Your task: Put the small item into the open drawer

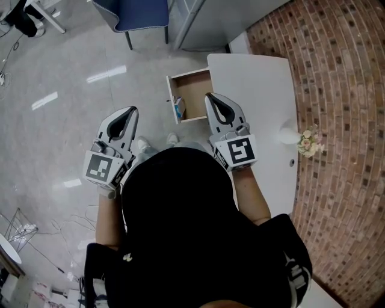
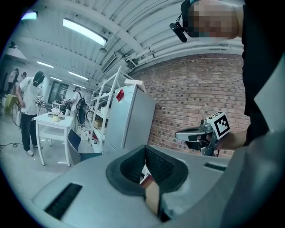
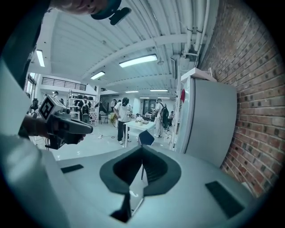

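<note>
A wooden drawer (image 1: 194, 80) stands pulled open from the left side of the white table (image 1: 255, 90). A small blue and white item (image 1: 179, 109) lies inside it, against its front left wall. My right gripper (image 1: 210, 96) hovers over the drawer's right edge, shut and empty; in the right gripper view its jaws (image 3: 142, 149) meet with nothing between them. My left gripper (image 1: 131, 111) hangs over the floor to the left of the drawer, also shut and empty (image 2: 145, 151). Each gripper shows in the other's view: the right gripper (image 2: 200, 133) and the left gripper (image 3: 67, 126).
A small vase of flowers (image 1: 309, 142) stands at the table's right edge by the brick wall (image 1: 343, 120). A blue chair (image 1: 141, 15) and a grey cabinet (image 1: 207, 24) stand beyond the drawer. Cables lie on the floor at the left (image 1: 6, 60).
</note>
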The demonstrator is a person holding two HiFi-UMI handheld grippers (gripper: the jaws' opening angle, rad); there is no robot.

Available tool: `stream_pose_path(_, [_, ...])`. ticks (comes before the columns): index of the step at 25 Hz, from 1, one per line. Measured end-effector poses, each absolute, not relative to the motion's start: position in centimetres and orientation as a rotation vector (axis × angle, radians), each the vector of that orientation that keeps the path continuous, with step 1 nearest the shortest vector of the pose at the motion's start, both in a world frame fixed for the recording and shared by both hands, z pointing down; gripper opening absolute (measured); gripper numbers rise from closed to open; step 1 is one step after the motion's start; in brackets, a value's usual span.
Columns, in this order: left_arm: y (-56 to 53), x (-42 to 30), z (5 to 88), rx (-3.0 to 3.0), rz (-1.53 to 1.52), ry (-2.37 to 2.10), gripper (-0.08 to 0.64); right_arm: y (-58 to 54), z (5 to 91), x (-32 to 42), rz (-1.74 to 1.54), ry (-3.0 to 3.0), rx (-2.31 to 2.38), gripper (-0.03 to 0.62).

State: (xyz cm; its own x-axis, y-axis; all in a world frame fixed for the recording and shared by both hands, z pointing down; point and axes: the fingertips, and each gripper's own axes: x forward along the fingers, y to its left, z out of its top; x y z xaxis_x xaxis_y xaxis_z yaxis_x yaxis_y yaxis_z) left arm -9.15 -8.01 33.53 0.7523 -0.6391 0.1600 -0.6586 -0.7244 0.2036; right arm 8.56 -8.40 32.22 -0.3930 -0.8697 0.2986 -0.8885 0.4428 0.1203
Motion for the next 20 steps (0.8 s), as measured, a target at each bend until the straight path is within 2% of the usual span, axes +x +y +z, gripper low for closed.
stream_pose_path(20, [-7.9, -7.4, 31.0, 2.711, 0.075, -1.003, 0.003, -8.0, 32.3, 8.9, 0.107, -2.422, 1.505, 0.012])
